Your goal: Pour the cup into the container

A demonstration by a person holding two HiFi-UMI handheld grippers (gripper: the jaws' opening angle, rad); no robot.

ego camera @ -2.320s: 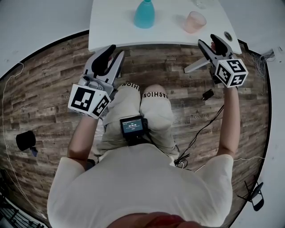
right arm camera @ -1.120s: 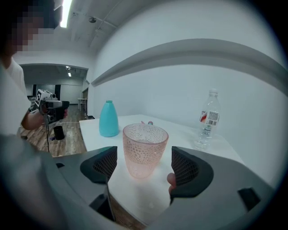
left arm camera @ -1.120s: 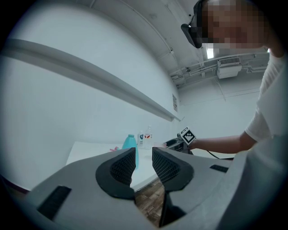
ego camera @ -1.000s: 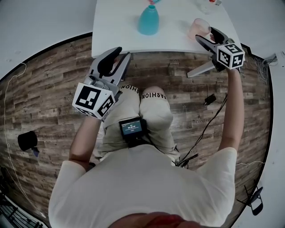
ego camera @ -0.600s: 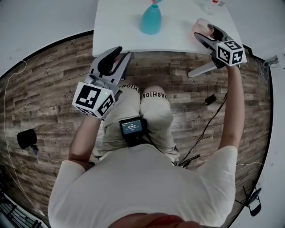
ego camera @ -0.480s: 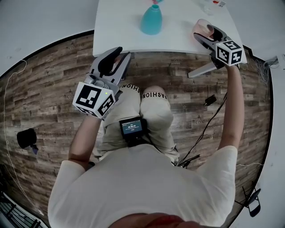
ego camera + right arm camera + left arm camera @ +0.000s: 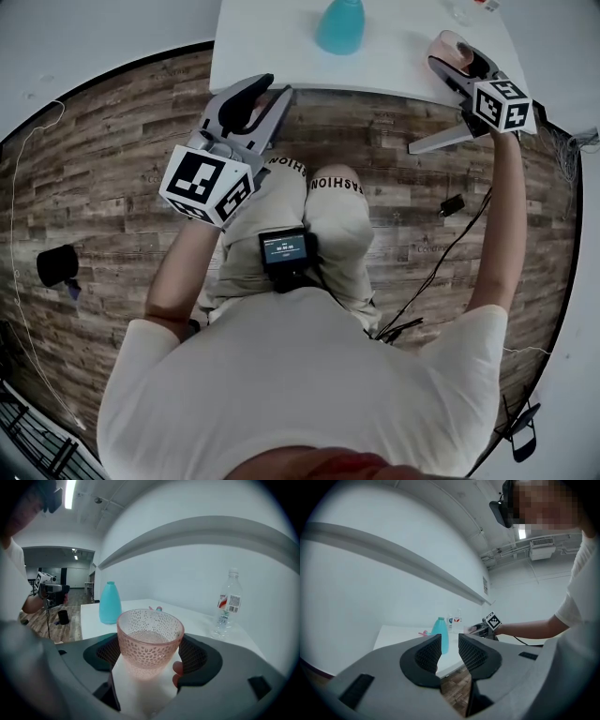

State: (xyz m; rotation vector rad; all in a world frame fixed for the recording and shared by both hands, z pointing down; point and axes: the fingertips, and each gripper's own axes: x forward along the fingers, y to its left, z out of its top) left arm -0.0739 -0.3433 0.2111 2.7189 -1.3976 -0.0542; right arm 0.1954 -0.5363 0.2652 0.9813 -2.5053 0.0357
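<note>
One cup (image 7: 149,637) between right tongs (image 7: 150,654) (upright)

Pink translucent cup (image 7: 149,637), dimpled all over: upright on the white table (image 7: 197,620), at the centre of the right gripper view, between the jaws of the right gripper (image 7: 149,657), contact unclear; upper right in the head view. Teal bottle-shaped container (image 7: 109,603): upright, at mid left, farther back; top centre in the head view, well apart from the cup.
</note>
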